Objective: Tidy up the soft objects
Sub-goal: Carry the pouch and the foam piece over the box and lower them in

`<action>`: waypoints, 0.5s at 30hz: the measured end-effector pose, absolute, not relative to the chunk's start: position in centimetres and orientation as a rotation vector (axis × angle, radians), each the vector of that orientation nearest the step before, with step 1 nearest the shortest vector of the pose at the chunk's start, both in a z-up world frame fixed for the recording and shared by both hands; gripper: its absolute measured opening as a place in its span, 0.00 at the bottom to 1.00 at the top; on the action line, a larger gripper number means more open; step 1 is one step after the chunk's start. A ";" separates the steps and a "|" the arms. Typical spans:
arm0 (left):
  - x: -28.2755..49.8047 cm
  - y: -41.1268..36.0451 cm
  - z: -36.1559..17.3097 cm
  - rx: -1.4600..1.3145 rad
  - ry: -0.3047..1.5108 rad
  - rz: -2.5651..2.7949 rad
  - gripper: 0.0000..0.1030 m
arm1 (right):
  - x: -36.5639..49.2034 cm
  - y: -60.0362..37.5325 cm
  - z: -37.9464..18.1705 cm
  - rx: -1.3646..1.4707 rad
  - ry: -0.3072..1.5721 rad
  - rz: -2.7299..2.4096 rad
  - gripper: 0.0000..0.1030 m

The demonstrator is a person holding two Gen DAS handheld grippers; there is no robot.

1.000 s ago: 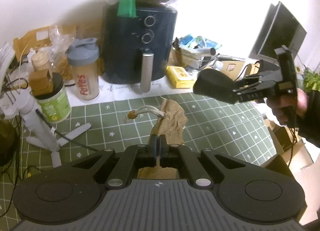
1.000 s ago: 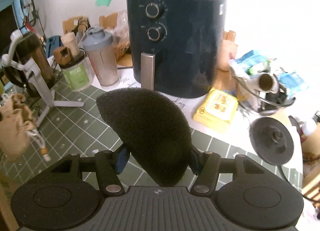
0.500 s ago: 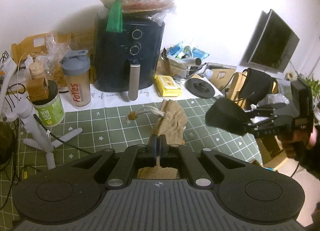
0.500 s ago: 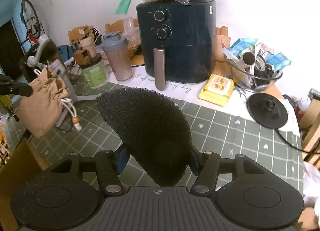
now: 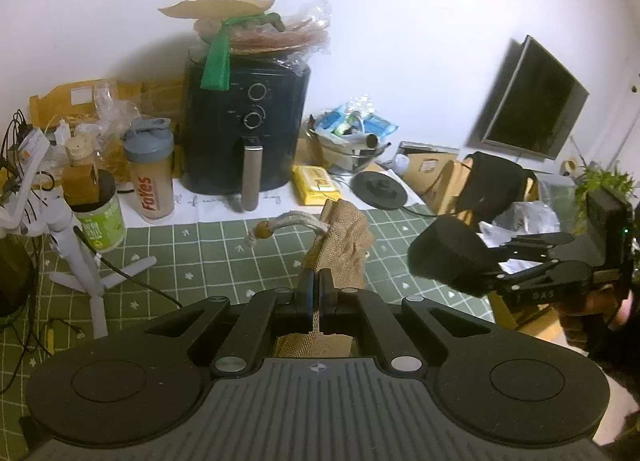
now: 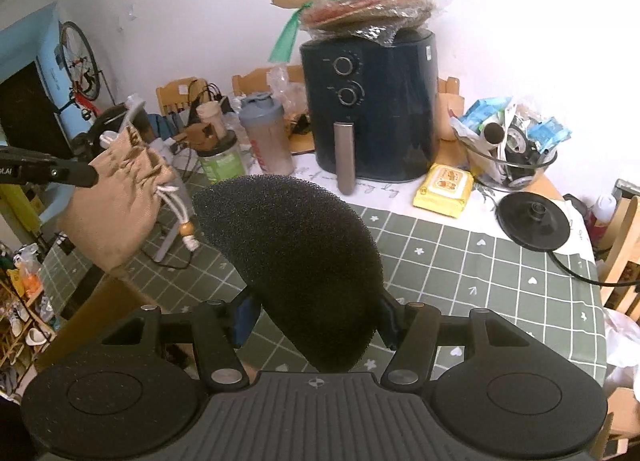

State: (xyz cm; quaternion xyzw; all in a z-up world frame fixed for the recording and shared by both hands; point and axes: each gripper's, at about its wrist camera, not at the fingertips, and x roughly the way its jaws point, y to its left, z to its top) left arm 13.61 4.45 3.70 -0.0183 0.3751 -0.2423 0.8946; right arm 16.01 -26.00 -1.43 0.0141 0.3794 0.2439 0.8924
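My left gripper (image 5: 317, 293) is shut on a tan burlap drawstring pouch (image 5: 344, 237) and holds it in the air above the green checked tablecloth (image 5: 208, 261). The pouch also shows in the right wrist view (image 6: 116, 201), hanging at the table's left edge. My right gripper (image 6: 316, 321) is shut on a black foam sponge (image 6: 296, 261), held above the table. In the left wrist view the sponge (image 5: 448, 257) and right gripper (image 5: 476, 265) are at the right, past the table's right edge.
A dark air fryer (image 5: 244, 133) stands at the back with a shaker bottle (image 5: 150, 169), a green jar (image 5: 98, 217), a yellow wipes pack (image 5: 316, 185), a bowl of clutter (image 6: 508, 157) and a black kettle base (image 6: 534, 221). A white stand (image 5: 76, 245) is at left.
Both grippers have pulled back and up from the table, still holding their objects. The air fryer looks smaller. The right gripper with the sponge has sunk lower in the left view.
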 end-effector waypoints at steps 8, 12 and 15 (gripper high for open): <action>11.7 4.1 3.7 -0.086 0.851 -0.491 0.02 | 14.1 -26.3 -0.6 0.034 0.774 0.529 0.60; 10.5 4.0 2.9 -0.136 0.900 -0.493 0.02 | 13.2 -26.3 -0.2 0.032 0.769 0.545 0.60; 9.6 3.9 1.9 -0.153 0.935 -0.489 0.02 | 12.3 -26.2 -0.3 0.028 0.768 0.555 0.60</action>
